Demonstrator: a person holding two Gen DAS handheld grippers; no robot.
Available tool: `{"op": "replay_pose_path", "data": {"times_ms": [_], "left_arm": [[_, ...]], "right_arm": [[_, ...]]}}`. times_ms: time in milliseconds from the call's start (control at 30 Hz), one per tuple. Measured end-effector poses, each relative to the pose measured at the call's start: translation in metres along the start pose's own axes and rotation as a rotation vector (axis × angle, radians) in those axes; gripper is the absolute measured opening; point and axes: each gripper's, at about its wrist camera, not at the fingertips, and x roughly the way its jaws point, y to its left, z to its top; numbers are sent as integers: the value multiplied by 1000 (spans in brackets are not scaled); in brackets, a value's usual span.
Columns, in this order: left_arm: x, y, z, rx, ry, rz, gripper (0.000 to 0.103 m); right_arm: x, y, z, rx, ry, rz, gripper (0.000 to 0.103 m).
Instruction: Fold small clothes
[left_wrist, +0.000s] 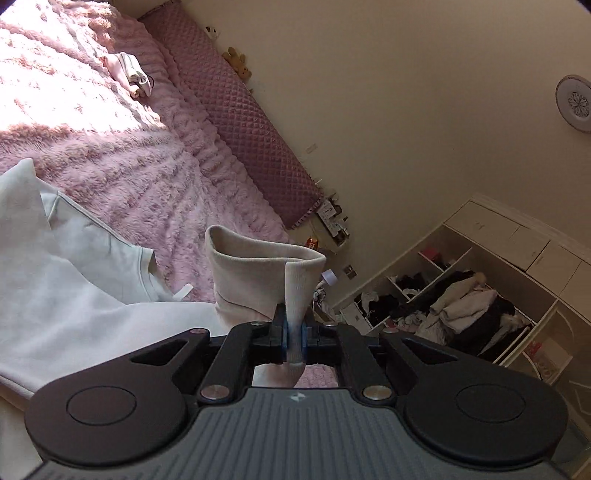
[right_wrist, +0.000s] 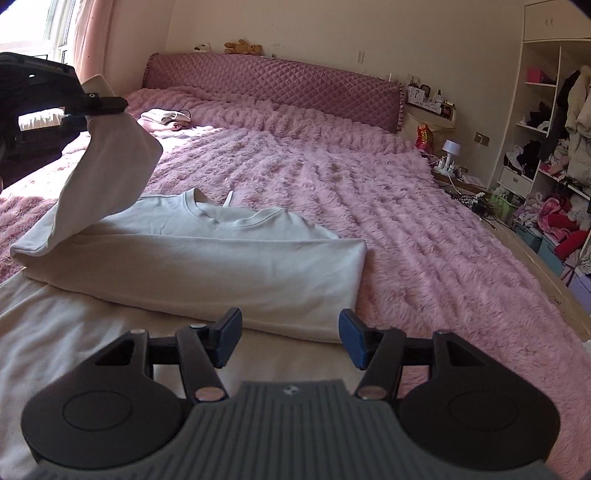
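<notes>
Ahead of both tongs, spreading wide: a fluffy pink bedspread (right_wrist: 388, 206), ending far forward at a quilted mauve headboard (right_wrist: 280, 85). Off to the right of the right gripper (right_wrist: 290, 338): open white shelves (right_wrist: 546, 122) crammed with clothes. Directly in front of the right gripper, lying flat on the bedspread: a white sweatshirt (right_wrist: 207, 266), partly folded, neckline facing away toward the headboard. Raised up to the left of the right gripper: the sweatshirt's sleeve (right_wrist: 110, 162), lifted clear of the body, cuff end clamped in the left gripper (left_wrist: 294, 338), fingers pressed tight on the ribbed fabric. Right gripper spread wide, blue pads (right_wrist: 352, 338) just above the sweatshirt's near edge, possibly not touching it. Far forward near the headboard: a small pale bundle (right_wrist: 166, 118), perhaps more clothing, too distant to tell.
</notes>
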Motion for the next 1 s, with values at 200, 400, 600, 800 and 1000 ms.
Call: {"op": "replay_pose_path", "data": {"times_ms": [200,400,600,800,1000], "left_arm": [[75,23,-74,96,275,143,13],[81,2,-98,230,433,128,46],[12,-35,-62,407,373,47,67],[-48,-3,-12,553,327,281,72],[-93,38,19,791,371,624,72]], "right_arm": [[6,-38,-17,79,72,-42,54],[20,-64,-13,225,97,7,61],[48,-79,9,415,70,101,67],[96,-66,16,406,81,260,68],[155,-59,14,483,169,338,68]]}}
